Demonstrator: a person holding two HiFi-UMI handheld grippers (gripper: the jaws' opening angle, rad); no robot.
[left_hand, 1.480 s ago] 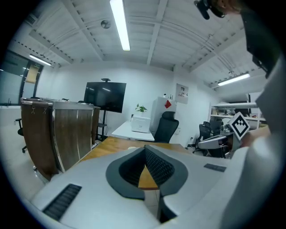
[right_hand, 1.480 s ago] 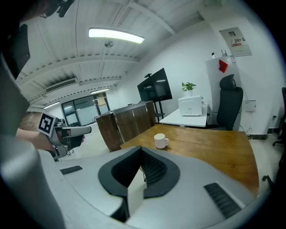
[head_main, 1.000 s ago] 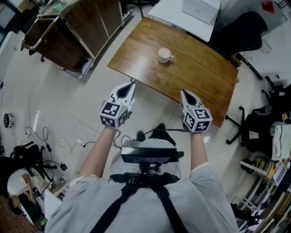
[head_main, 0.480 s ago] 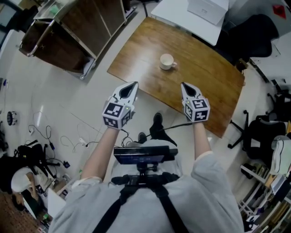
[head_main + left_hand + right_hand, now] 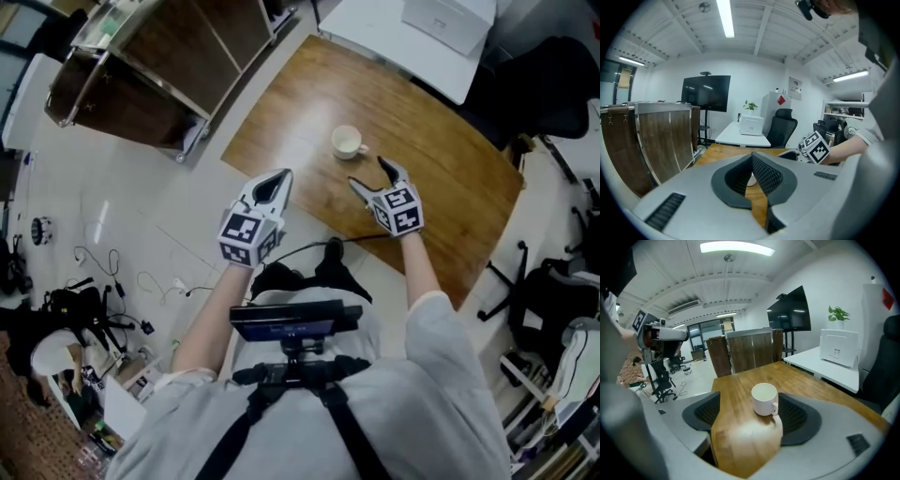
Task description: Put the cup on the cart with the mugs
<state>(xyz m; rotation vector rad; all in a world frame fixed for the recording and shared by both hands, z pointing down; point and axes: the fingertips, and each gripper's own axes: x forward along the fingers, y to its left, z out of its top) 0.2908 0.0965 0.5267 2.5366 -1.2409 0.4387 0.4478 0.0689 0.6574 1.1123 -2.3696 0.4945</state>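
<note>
A white cup (image 5: 348, 142) with its handle to the right stands on the brown wooden table (image 5: 441, 159). My right gripper (image 5: 370, 173) hovers over the table just short of the cup, and its jaws are opening. In the right gripper view the cup (image 5: 765, 399) stands a little ahead, in line with the gap between the jaws of that gripper (image 5: 750, 416), with no pad touching it. My left gripper (image 5: 272, 180) is shut and empty at the table's near-left edge. The wood-panelled cart (image 5: 141, 66) stands at the far left; I see no mugs on it.
A white desk (image 5: 394, 42) carrying a white box (image 5: 448, 19) adjoins the table's far side. A black office chair (image 5: 539, 75) is at the far right, with more chairs (image 5: 548, 291) to the right. Cables (image 5: 103, 291) lie on the floor at left.
My right gripper has moved forward over the table toward the cup and its jaws have spread apart. The left gripper has edged forward and stays shut.
</note>
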